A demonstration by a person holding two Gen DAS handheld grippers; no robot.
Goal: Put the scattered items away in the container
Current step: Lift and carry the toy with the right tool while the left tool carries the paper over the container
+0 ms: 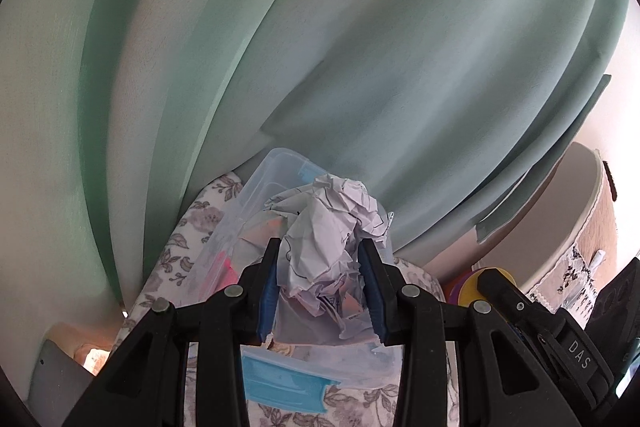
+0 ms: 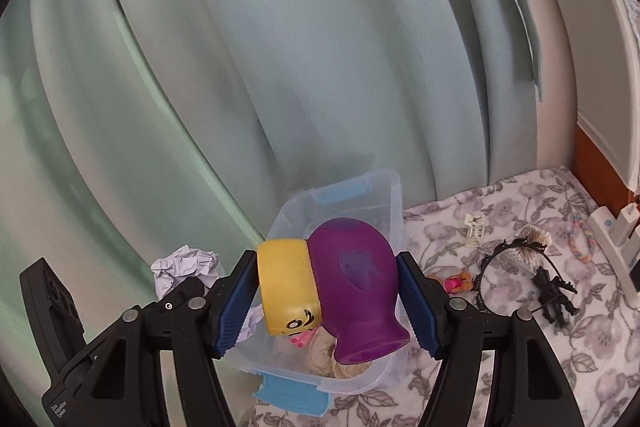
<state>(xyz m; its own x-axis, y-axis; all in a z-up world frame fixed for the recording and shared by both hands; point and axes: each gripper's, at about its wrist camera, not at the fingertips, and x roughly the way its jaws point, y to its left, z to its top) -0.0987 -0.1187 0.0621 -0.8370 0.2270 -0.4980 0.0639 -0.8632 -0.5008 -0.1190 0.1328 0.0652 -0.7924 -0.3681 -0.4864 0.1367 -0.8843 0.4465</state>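
Left gripper (image 1: 322,283): clamped on the paper ball (image 1: 332,227), over the box (image 1: 276,163).
Paper ball: looked light and soft; it would crush, so a mild squeeze across its middle should do.
Right gripper (image 2: 326,301): clamped on the toy (image 2: 340,283), over the box's near end.
Toy: purple body, yellow cap; looked stiff, smooth and possibly slippery; best held across its widest part.
Bed (image 2: 520,203): figure (image 2: 556,297), headband (image 2: 504,259) and clip (image 2: 475,230) lay loose beyond the box, toward the right edge.

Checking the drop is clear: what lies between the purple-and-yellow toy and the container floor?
Right wrist view: only open air, then items already in the clear container; the toy hangs above it.
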